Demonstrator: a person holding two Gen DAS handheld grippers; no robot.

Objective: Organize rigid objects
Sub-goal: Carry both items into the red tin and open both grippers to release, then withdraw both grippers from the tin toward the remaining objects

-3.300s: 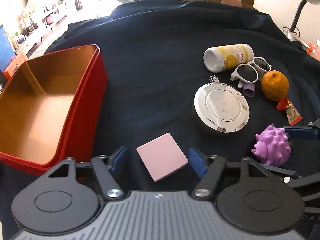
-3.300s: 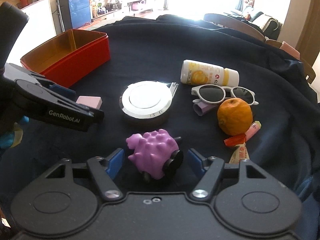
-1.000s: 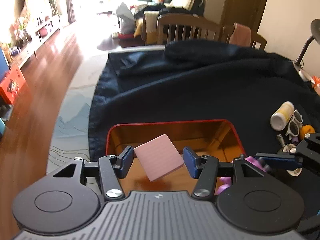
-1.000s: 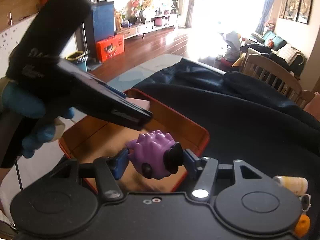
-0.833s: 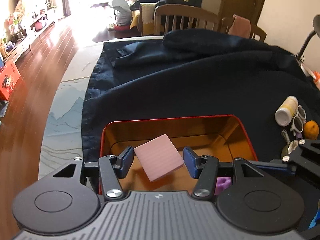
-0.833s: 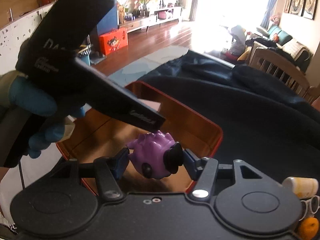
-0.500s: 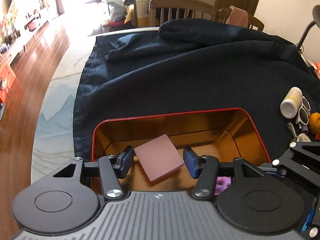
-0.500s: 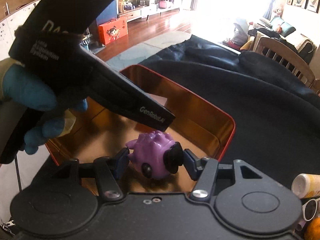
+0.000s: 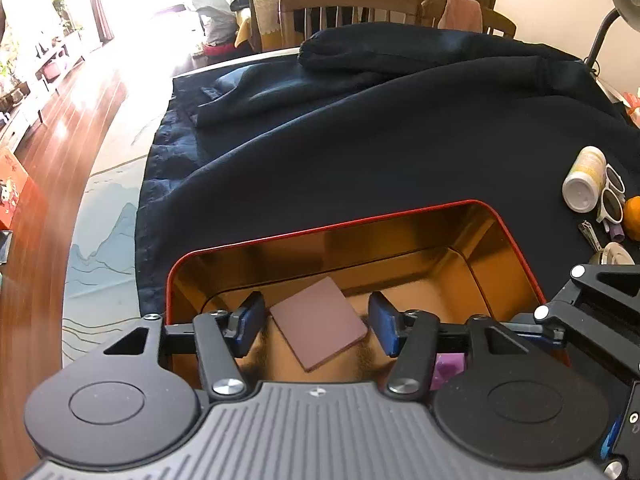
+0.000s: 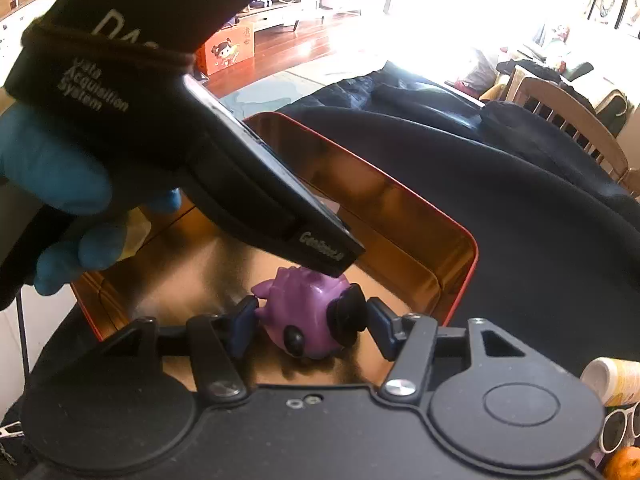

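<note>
My left gripper (image 9: 318, 328) is inside the red tin (image 9: 504, 232) with the gold lining. Its jaws stand open, with gaps on both sides of the pink square pad (image 9: 319, 328), which lies on the tin floor. My right gripper (image 10: 310, 328) is also down in the tin (image 10: 460, 248), with the spiky purple toy (image 10: 308, 320) between its jaws. The left pad touches the toy and a small gap shows on the right. The left gripper's body (image 10: 224, 160) crosses above the toy in the right wrist view.
A yellow-and-white bottle (image 9: 584, 178), white sunglasses (image 9: 612, 200), an orange (image 9: 633, 216), nail clippers (image 9: 591, 234) and a round silver case (image 9: 614, 254) lie on the dark cloth right of the tin. Wooden chairs (image 9: 344, 12) stand behind the table.
Both grippers carried their objects from the cloth into the tin and lowered them. The left jaws have opened and the pink pad now rests on the tin floor. The right jaws have widened slightly.
</note>
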